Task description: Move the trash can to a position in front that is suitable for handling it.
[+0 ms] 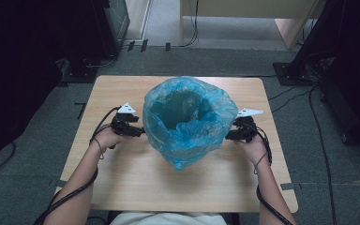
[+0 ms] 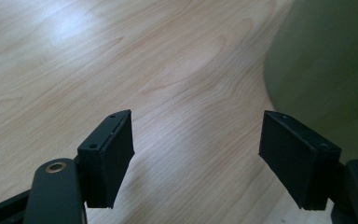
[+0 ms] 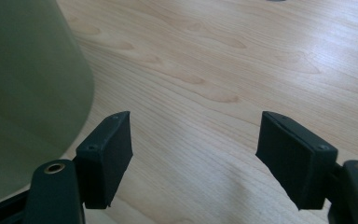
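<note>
Both hand-held grippers, left [image 1: 139,131] and right [image 1: 229,136], are released; pinch the bag [image 1: 187,119] rim, probably just above, evenly.

Translucent blue bag [image 1: 187,119] over a grey-green bin [image 3: 23,93]. Pale wood-grain table [image 1: 122,173]. Black left gripper [image 2: 196,154] and right gripper [image 3: 193,154], each topped by a light grey plate [image 1: 126,108].

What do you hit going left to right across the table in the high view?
Left hand → left tongs, open with nothing between them → blue bag lining the bin, standing mid-table → right tongs, open too → right hand. All over the wooden table.
</note>
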Demonstrator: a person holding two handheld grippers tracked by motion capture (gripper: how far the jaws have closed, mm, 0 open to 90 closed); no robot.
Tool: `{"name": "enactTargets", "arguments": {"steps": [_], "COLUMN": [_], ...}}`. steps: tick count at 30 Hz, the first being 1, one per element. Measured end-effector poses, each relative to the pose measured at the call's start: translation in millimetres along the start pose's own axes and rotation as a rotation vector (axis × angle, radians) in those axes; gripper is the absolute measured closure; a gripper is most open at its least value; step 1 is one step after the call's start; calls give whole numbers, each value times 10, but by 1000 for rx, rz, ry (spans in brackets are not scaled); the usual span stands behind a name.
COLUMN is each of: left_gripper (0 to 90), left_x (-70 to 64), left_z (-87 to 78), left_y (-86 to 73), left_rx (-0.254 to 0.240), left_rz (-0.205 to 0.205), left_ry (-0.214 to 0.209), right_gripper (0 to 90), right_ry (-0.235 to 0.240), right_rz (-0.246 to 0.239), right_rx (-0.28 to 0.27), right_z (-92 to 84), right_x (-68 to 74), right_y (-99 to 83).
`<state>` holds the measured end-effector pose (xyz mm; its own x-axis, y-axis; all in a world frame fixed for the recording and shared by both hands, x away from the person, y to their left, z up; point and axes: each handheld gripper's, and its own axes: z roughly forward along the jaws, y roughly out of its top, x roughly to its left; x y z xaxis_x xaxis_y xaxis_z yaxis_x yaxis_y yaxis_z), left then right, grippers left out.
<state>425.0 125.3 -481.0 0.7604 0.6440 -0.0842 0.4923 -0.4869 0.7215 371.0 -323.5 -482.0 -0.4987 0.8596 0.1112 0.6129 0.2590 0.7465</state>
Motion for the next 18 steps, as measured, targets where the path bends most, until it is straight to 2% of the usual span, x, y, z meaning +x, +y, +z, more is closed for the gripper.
{"name": "enactTargets", "arguments": {"steps": [2,6,8,9,10,12,18], "left_gripper": [255,263,271,315,317,319,400], "left_x": [-11,-41,-66,-100,-100,-134,-210], "left_z": [-20,-72,-103,-127,-127,-140,-156], "left_y": [6,19,41,70,70,100,155], "left_rx": [-11,-14,-6,-9,-9,-20,-53], "left_rz": [2,-32,-36,-27,-27,-25,-31], "left_ry": [14,-22,-29,-35,-35,-46,-86], "right_gripper": [280,274,274,280,280,285,291], "right_ry": [13,19,17,25,25,33,67], "right_rz": [3,-6,-5,-1,-1,-3,8], "right_rx": [-7,-19,-24,-36,-36,-46,-77], "right_z": [-25,-54,-65,-78,-78,-85,-77], "right_x": [27,85,103,122,122,149,235], "right_y": [7,21,25,32,32,47,98]}}
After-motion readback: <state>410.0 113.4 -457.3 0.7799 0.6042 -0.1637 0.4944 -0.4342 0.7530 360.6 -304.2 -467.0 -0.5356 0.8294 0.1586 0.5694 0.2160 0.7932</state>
